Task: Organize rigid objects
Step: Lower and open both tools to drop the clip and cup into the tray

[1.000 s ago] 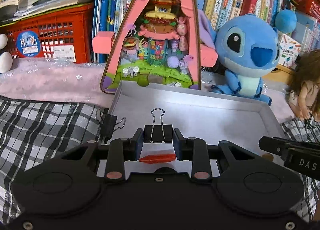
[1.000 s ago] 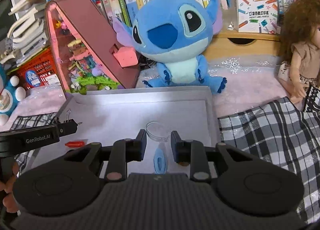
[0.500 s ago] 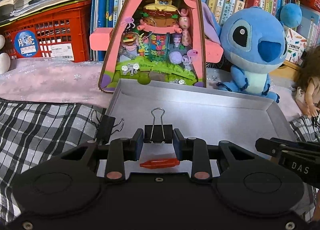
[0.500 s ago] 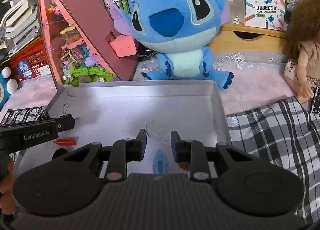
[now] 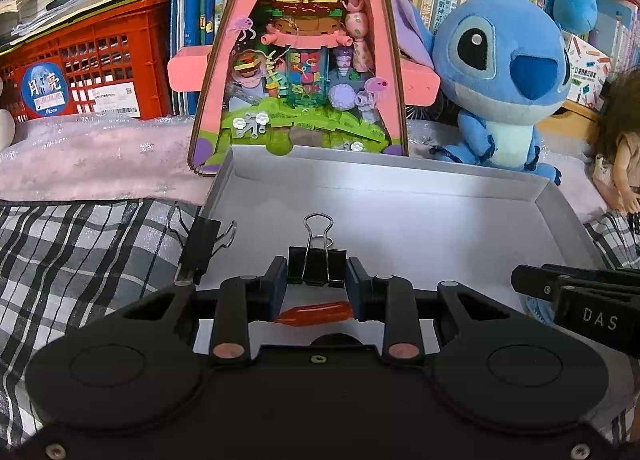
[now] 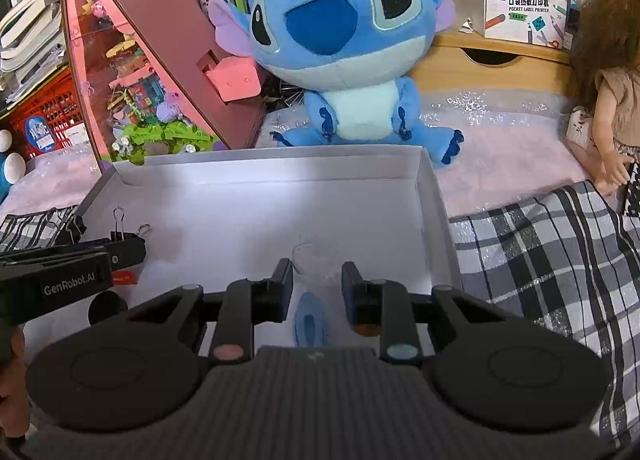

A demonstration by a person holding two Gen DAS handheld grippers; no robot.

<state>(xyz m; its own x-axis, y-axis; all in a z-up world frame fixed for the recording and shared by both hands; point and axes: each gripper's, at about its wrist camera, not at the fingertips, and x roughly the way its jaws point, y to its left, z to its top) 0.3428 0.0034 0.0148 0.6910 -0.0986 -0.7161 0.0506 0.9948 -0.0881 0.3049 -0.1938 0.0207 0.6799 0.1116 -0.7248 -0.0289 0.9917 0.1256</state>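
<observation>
A white shallow tray (image 5: 560,196) lies on checked cloth. My left gripper (image 5: 317,276) is shut on a black binder clip (image 5: 317,266), wire handles up, held just above the tray floor. Below it an orange-red plastic piece (image 5: 316,312) lies in the tray. A second binder clip (image 5: 200,244) is clamped on the tray's left wall. My right gripper (image 6: 316,276) is shut on a small clear plastic cup (image 6: 316,264) over the tray's near right part. A blue oval piece (image 6: 310,324) and a small brown disc (image 6: 364,329) lie under it. The left gripper (image 6: 120,256) shows at the left.
Behind the tray stand a pink triangular diorama (image 5: 300,60) and a blue plush toy (image 6: 340,40). A doll (image 6: 608,100) sits at the right, a red crate (image 5: 88,60) at the left, with books along the back. Checked cloth (image 6: 540,260) flanks the tray.
Both grippers keep their hold. The tray and the toys behind it have shifted only slightly in both views.
</observation>
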